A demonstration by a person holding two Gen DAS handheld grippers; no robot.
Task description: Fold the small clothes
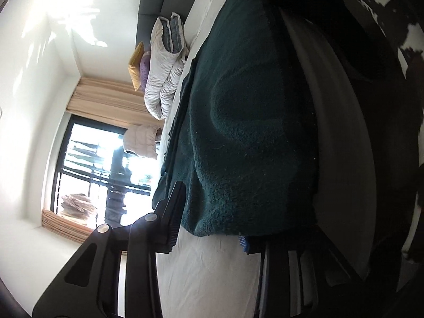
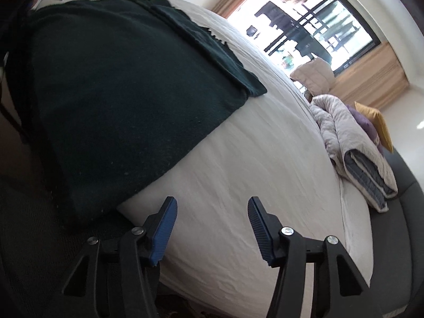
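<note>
A dark green fleece garment [image 1: 238, 122] lies spread on the white bed sheet [image 1: 209, 273], folded with an under layer showing at its far edge. It also shows in the right wrist view [image 2: 127, 100]. My left gripper [image 1: 212, 238] is open, its fingers apart at the garment's near edge; the right finger is partly hidden under the dark cloth. My right gripper [image 2: 212, 209] is open and empty over the bare sheet [image 2: 251, 185], just to the right of the garment's near corner.
A folded grey-white quilt [image 2: 355, 153] lies near the dark headboard [image 2: 397, 212], with purple and yellow cushions [image 2: 376, 124] beside it. A window with beige curtains [image 2: 312, 21] is beyond the bed. The bed edge runs close to both grippers.
</note>
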